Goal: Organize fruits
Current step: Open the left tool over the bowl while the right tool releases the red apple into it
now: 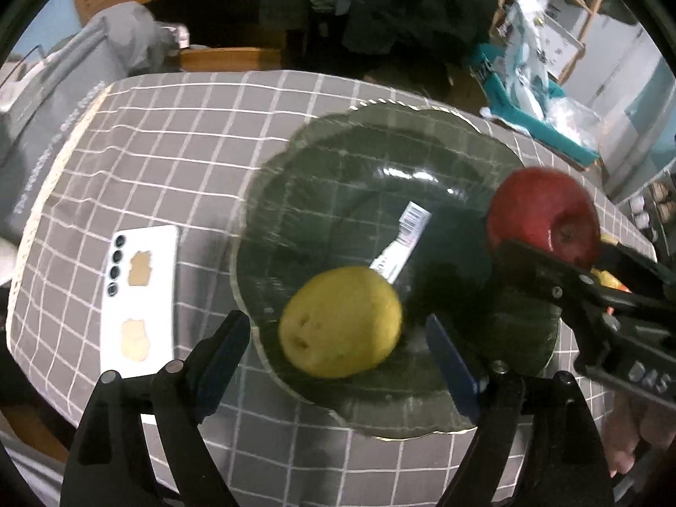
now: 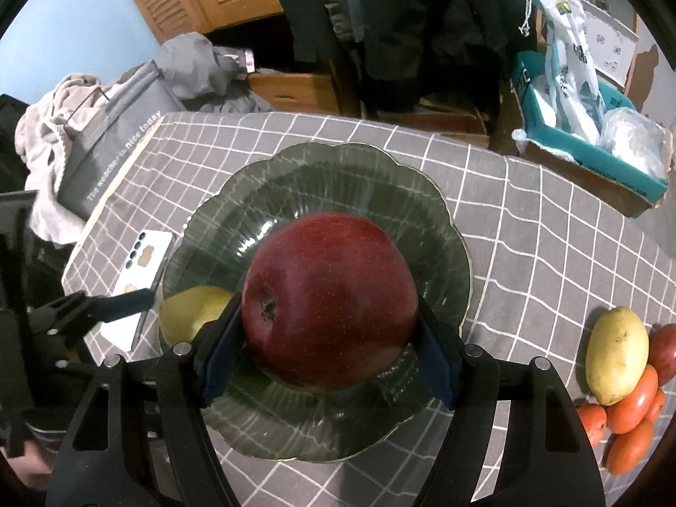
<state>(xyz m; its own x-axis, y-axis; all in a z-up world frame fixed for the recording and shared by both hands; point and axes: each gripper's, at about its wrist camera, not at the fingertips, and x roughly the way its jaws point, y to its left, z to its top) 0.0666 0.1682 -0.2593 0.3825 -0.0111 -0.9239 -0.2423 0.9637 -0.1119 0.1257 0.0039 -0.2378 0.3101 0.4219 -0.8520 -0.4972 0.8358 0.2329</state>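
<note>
Fruits are split between the plate and the cloth. My right gripper (image 2: 327,342) has its blue pads pressed on both sides of the red apple (image 2: 329,304), holding it over the middle of the green glass plate (image 2: 448,228); I cannot tell whether the apple touches the glass. From the left wrist view, my left gripper (image 1: 338,333) stands with jaws wide, clear of the yellow pear (image 1: 340,321), which lies between them on the plate at about 7 o'clock from the plate's centre. A barcode sticker (image 1: 401,241) shows through the glass just beyond the pear, toward 1 o'clock of it. On the grey checked tablecloth (image 1: 190,148), at 9 o'clock of the plate, lies a white phone (image 1: 139,300), face down. From the right wrist view, at 4 o'clock of the plate and well apart from it, sits a small pile: a second pear (image 2: 617,355), another red apple (image 2: 663,350) touching it, and several orange fruits (image 2: 633,422) below them.
</note>
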